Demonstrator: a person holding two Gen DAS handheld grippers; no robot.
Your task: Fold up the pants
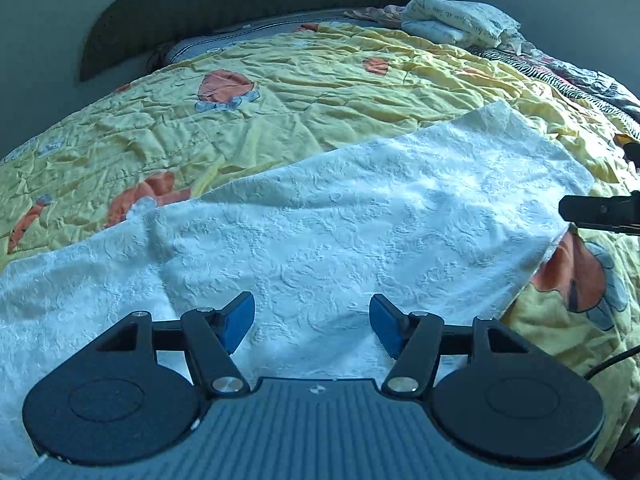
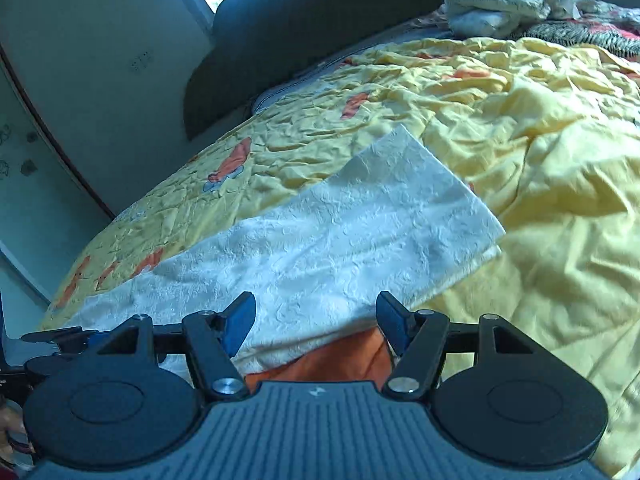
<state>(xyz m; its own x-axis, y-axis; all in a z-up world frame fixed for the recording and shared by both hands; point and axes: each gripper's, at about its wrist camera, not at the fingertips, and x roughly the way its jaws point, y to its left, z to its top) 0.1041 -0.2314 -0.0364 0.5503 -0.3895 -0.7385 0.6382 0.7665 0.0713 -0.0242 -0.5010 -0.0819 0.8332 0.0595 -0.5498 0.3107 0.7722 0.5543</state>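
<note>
White embossed fabric, the pants (image 1: 320,224), is spread flat across a crumpled yellow quilt (image 1: 280,92) printed with orange shapes, the legs laid together and stretched towards the far side of the bed. The left gripper (image 1: 312,326) is held over the near part of the pants, its blue-padded fingers (image 1: 240,320) set wide apart with nothing between them. The right gripper (image 2: 316,328) is likewise spread, poised at the near edge of the pants. A folded pale bundle (image 1: 456,20) is seen at the head of the bed.
</note>
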